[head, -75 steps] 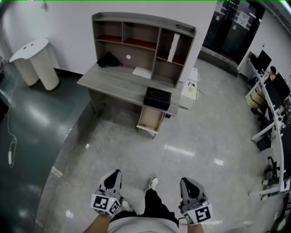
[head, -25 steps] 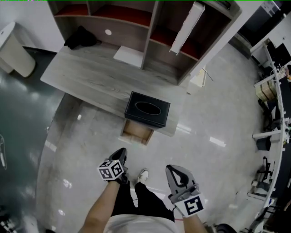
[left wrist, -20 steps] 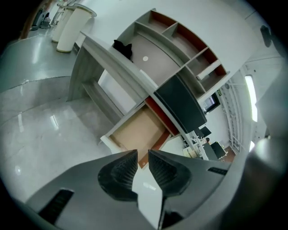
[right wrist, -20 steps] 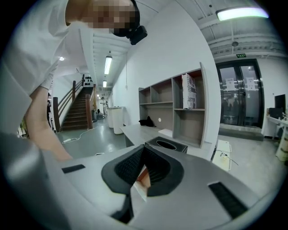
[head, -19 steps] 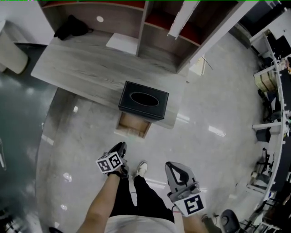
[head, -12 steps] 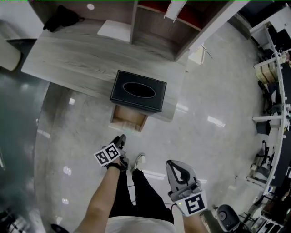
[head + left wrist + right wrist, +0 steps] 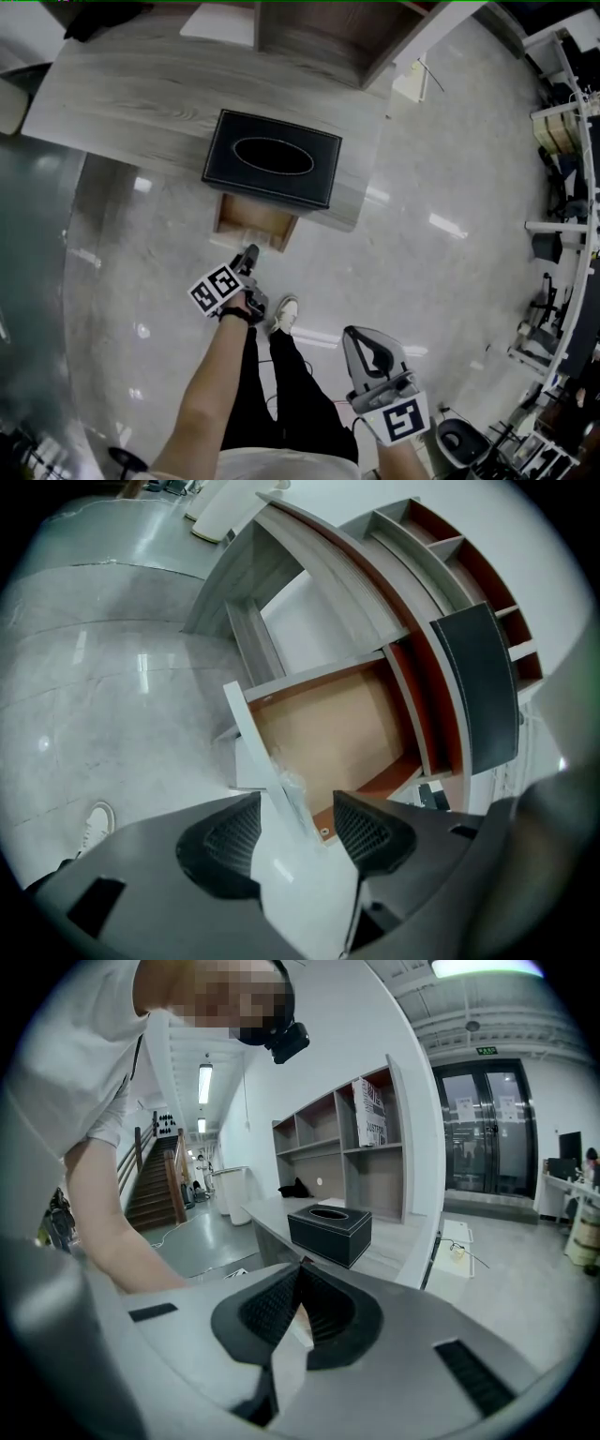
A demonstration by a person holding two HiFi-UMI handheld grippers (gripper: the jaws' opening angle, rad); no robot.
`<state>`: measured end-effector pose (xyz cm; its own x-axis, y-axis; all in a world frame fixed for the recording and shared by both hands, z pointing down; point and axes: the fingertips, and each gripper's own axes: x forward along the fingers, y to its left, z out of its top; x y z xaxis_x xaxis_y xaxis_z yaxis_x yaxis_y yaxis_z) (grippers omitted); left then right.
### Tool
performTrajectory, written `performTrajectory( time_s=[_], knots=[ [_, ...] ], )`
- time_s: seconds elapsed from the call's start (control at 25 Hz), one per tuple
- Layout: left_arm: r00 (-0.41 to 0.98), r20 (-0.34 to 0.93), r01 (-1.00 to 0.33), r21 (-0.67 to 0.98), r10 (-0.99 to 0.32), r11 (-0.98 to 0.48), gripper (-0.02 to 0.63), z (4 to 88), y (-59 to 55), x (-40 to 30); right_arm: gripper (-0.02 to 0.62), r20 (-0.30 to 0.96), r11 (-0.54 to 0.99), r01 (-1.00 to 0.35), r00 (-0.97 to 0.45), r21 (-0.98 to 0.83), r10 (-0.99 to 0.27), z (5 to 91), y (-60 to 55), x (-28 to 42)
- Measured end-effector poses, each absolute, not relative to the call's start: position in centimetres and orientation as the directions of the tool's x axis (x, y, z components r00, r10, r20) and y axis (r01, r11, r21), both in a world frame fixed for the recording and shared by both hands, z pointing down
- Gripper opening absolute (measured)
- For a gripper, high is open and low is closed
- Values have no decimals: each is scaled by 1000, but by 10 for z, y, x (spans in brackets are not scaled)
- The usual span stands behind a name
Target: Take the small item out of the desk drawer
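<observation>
Left gripper (image 7: 249, 253) tilts down, jaws just opened wide astride the drawer front (image 7: 253, 747), shown only in its view; right gripper (image 7: 300, 1274) jaws meet, empty.

You can read no print here. The green sign (image 7: 486, 1051) over the glass doors (image 7: 483, 1138) is too small.

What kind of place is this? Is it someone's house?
Probably an office, not a house. There is a grey desk with shelves on it, more work desks in a row along one side, and big glass double doors.
</observation>
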<state>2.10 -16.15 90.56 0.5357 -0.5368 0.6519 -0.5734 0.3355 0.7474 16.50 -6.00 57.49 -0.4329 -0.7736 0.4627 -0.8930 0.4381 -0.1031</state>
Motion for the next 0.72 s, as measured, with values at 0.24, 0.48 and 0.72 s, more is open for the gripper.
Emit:
performTrajectory(
  time_s=[0.24, 0.48, 0.72],
  knots=[
    [498, 701, -602, 703, -510, 379, 233, 918, -162, 20, 21, 456, 421, -900, -424, -113, -783, 579, -61, 170],
    [473, 734, -635, 668, -488, 388, 193, 920, -160, 17, 21, 451, 412, -904, -415, -112, -790, 580, -58, 178],
    [444, 761, -675, 631, -473, 382, 109, 917, -156, 16, 21, 448, 410, -905, -414, -111, -793, 578, -53, 181]
  ],
)
